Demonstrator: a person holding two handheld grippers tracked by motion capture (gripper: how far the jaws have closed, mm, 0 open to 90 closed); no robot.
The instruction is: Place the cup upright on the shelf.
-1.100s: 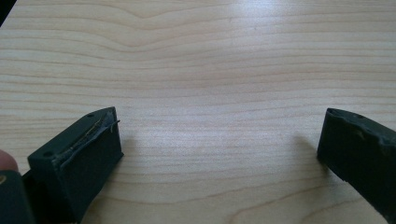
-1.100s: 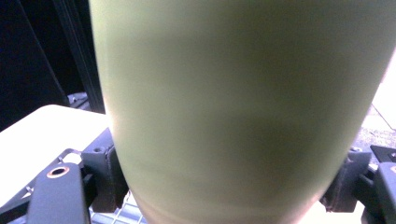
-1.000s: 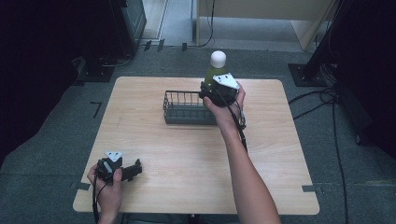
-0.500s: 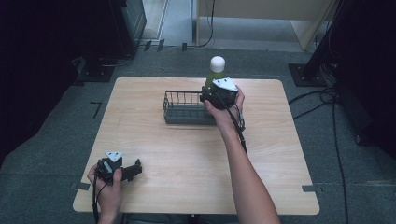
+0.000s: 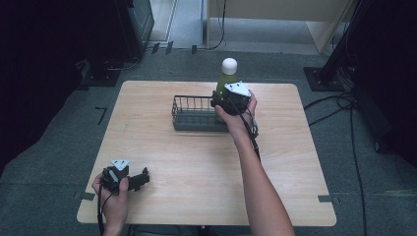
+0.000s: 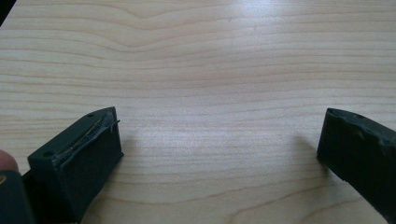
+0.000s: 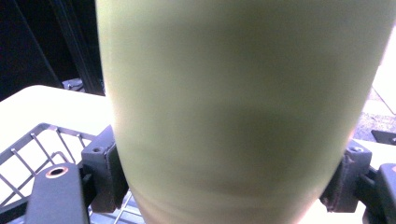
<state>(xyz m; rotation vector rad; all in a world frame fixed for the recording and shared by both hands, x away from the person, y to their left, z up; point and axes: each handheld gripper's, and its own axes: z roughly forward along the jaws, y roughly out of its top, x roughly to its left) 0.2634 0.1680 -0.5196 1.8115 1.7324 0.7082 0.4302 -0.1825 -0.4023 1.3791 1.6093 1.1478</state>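
A green bottle (image 5: 223, 81) with a white cap stands upright at the right end of a dark wire basket (image 5: 195, 121), and whether it rests in it or hangs above it I cannot tell. My right gripper (image 5: 222, 94) is shut on the bottle's lower body; in the right gripper view the bottle (image 7: 243, 93) sits between the two black pads (image 7: 105, 172), with the basket's rim (image 7: 32, 142) at lower left. My left gripper (image 5: 142, 180) lies near the table's front left corner, its jaws wide open (image 6: 219, 144) over bare wood with nothing between them.
The wooden table (image 5: 196, 167) has its front edge just behind the left hand. Dark racks and cables stand on the floor around the table's back and right sides.
The right hand and its bottle have shifted only slightly at the basket's right end. The left hand has stayed put.
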